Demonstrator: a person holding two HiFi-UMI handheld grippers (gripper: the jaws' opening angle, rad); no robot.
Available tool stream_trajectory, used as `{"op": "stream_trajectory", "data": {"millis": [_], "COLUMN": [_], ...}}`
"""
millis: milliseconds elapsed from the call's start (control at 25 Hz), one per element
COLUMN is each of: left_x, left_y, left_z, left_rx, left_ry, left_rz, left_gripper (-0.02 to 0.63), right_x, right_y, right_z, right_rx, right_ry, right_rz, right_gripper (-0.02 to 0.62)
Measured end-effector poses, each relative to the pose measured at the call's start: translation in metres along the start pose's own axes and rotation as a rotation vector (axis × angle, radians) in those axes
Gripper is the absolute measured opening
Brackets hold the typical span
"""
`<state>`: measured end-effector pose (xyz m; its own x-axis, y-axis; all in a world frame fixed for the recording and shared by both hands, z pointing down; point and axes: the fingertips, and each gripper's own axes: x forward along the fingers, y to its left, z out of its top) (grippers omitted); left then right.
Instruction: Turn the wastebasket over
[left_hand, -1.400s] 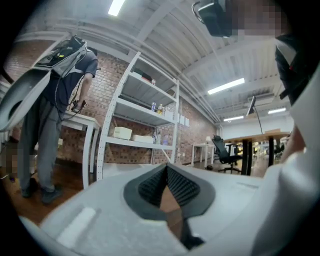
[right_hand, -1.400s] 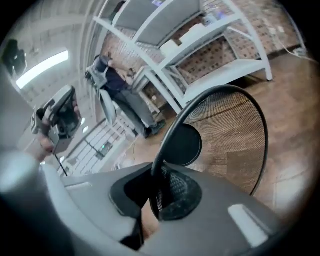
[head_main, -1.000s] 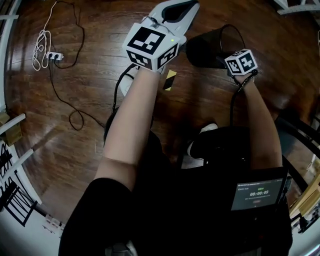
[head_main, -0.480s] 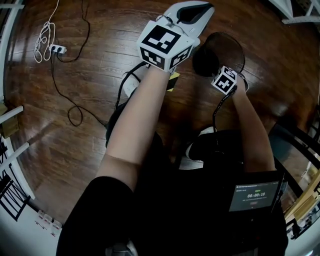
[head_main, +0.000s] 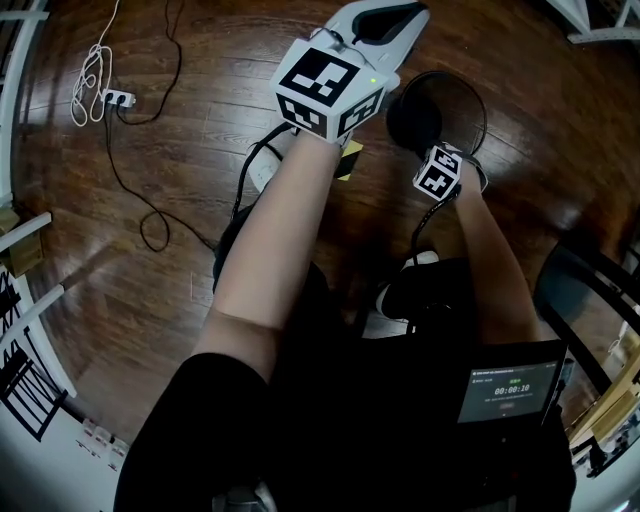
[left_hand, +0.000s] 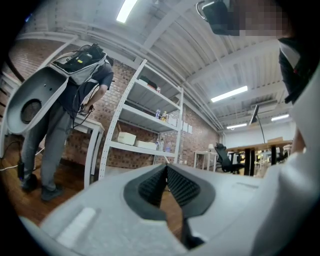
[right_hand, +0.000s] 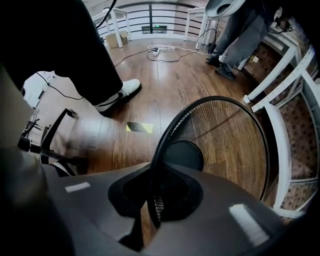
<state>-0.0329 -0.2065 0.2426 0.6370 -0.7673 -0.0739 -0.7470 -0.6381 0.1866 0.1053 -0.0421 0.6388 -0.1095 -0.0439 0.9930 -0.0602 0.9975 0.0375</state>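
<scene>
The black wire-mesh wastebasket (head_main: 440, 103) stands on the wood floor with its open mouth up. In the right gripper view I look down into the wastebasket (right_hand: 227, 137) and see its solid round bottom. My right gripper (head_main: 441, 170) points straight down at the near rim and is shut on it, and the black rim wire runs between the pads of the right gripper (right_hand: 155, 192). My left gripper (head_main: 385, 20) is held level above the floor, left of the basket. The left gripper (left_hand: 166, 172) is shut with nothing in it.
A yellow-and-black tape mark (head_main: 345, 160) lies on the floor by the basket. A power strip with a coiled white cable (head_main: 100, 95) and a black cable (head_main: 150, 225) lie to the left. White railing posts (right_hand: 280, 65) stand beyond the basket. Another person (left_hand: 60, 125) stands by metal shelves (left_hand: 145, 120).
The wastebasket has swung from lying tilted on its side to standing with its mouth up. My right gripper has rolled and sunk with the rim, toward me. The left gripper has stayed still.
</scene>
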Motion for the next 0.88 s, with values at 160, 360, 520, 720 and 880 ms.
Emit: {"op": "stream_trajectory", "data": {"millis": [160, 360, 520, 720, 880], "left_x": [0.001, 0.004, 0.010, 0.016, 0.019], "left_y": [0.000, -0.001, -0.004, -0.021, -0.041], "left_z": [-0.001, -0.010, -0.017, -0.025, -0.034], "left_rx": [-0.010, -0.014, -0.043, -0.045, -0.003], "left_ry": [0.001, 0.011, 0.015, 0.038, 0.078], "left_rz": [0.007, -0.002, -0.016, -0.052, -0.092], "left_gripper": [0.003, 0.002, 0.003, 0.003, 0.003], "right_x": [-0.002, -0.015, -0.054, -0.142, -0.222], "right_y": [0.003, 0.004, -0.005, -0.049, -0.087], "right_z": [-0.002, 0.007, 0.016, 0.036, 0.039], "right_rx": [0.022, 0.041, 0.169, 0.377, 0.562], "right_ry": [-0.031, -0.104, -0.256, -0.606, -0.932], "right_rz": [0.000, 0.009, 0.001, -0.149, -0.249], "right_gripper": [0.078, 0.138, 0.186, 0.178, 0.128]}}
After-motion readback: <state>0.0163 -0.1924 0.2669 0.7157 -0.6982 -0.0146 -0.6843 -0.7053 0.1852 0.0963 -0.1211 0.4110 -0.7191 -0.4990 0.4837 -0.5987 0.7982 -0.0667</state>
